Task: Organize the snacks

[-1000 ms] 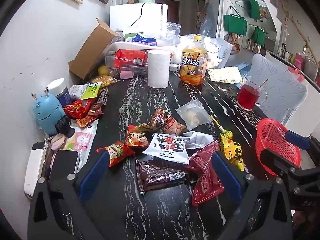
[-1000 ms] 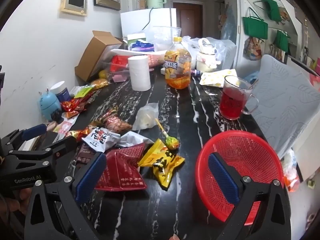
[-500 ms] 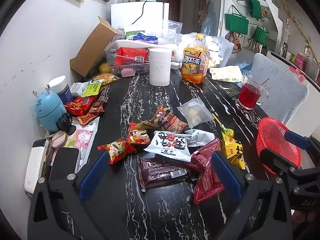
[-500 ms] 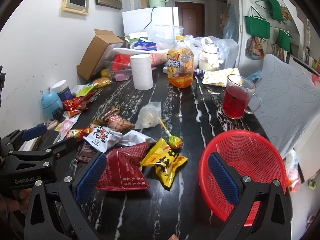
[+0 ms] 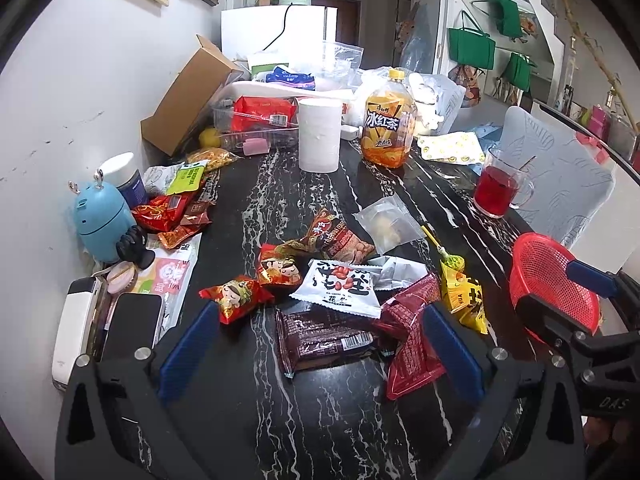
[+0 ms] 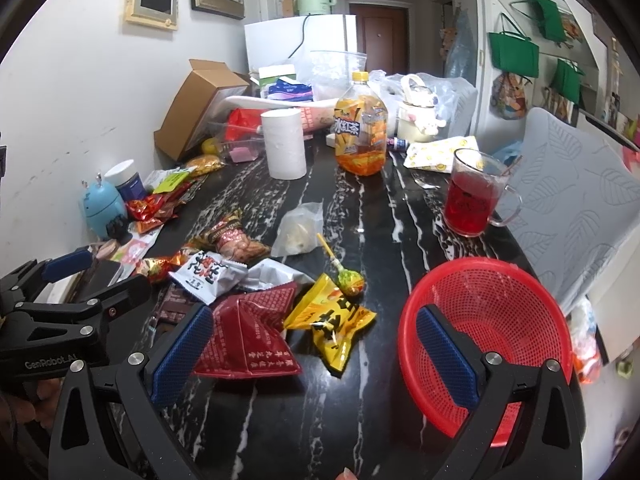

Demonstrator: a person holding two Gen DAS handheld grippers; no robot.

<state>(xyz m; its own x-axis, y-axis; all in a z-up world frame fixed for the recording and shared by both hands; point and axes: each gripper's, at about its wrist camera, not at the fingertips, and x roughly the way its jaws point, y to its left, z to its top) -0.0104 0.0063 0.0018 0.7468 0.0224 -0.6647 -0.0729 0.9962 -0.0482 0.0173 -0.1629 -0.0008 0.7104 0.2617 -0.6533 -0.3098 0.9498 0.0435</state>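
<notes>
Both grippers hang above the near edge of the black marbled counter (image 5: 320,420) with their jaws spread wide and nothing between them. The left gripper (image 5: 320,344) frames a dark brown bar packet (image 5: 324,338), which lies flat on the stone just ahead of its blue pads. The right gripper (image 6: 316,350) sits further right; its left pad is over the corner of a dark red pouch (image 6: 250,334), and its right pad is over the near inner wall of the red mesh basket (image 6: 492,292), which holds no snacks.

Between pouch and basket lies a yellow crinkled packet (image 6: 334,326), with a green lollipop (image 6: 350,280) touching its far edge, stick pointing away. Behind the brown bar, the snacks are heaped together: a white peanut packet (image 5: 340,286) overlapping a silver wrapper (image 5: 400,272), two small red cartoon-faced packets (image 5: 236,298) to its left, and a brown nut bag (image 5: 336,238) behind. A clear bag (image 5: 390,226) lies apart, further back.

Against the wall on the left sit more red and green wrappers (image 5: 172,208), beside a blue round gadget (image 5: 102,220). Far down the counter stand a white paper roll (image 5: 320,134), an iced tea bottle (image 5: 388,124) and, to the right, a glass mug of red drink (image 6: 474,196).
</notes>
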